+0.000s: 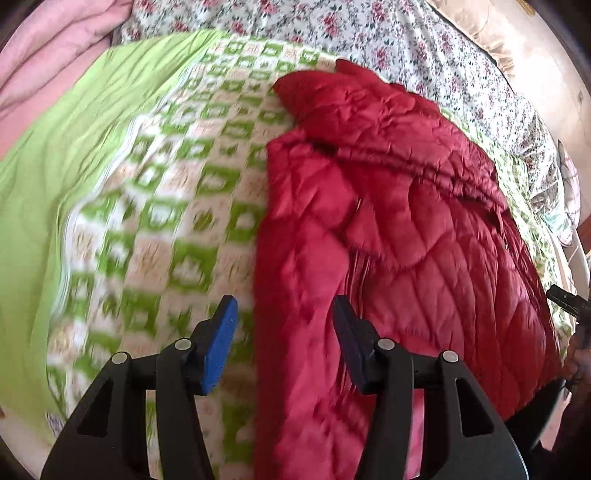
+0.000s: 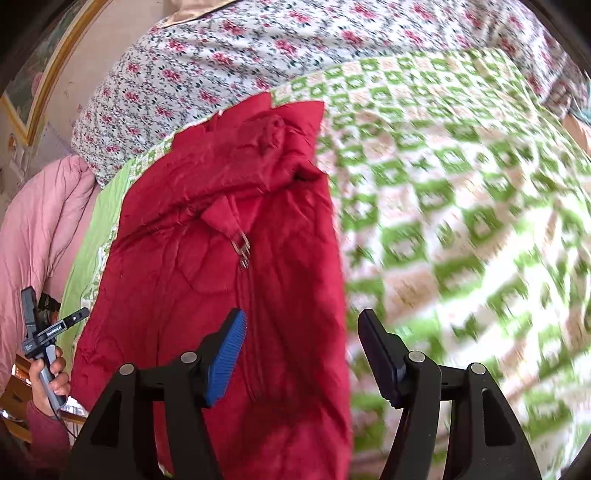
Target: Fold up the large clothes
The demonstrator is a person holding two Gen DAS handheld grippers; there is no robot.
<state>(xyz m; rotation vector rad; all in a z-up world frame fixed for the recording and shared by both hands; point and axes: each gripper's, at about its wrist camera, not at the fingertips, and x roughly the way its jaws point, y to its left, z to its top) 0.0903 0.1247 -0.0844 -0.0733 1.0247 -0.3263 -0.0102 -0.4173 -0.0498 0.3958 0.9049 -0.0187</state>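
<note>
A red quilted puffer jacket (image 1: pixel 399 229) lies folded lengthwise on a green-and-white patterned blanket (image 1: pixel 155 206). My left gripper (image 1: pixel 284 314) is open and empty, hovering above the jacket's near left edge. In the right wrist view the jacket (image 2: pixel 229 258) shows its zipper and a metal pull. My right gripper (image 2: pixel 301 328) is open and empty above the jacket's near right edge. The left gripper (image 2: pixel 55 325) also shows at the left of the right wrist view, held in a hand. Part of the other gripper (image 1: pixel 565 299) shows at the right edge of the left wrist view.
A floral sheet (image 1: pixel 369 29) covers the far part of the bed. A pink quilt (image 1: pixel 48 55) is piled at one side, also in the right wrist view (image 2: pixel 40 229). A gold-framed picture (image 2: pixel 40 66) hangs on the wall.
</note>
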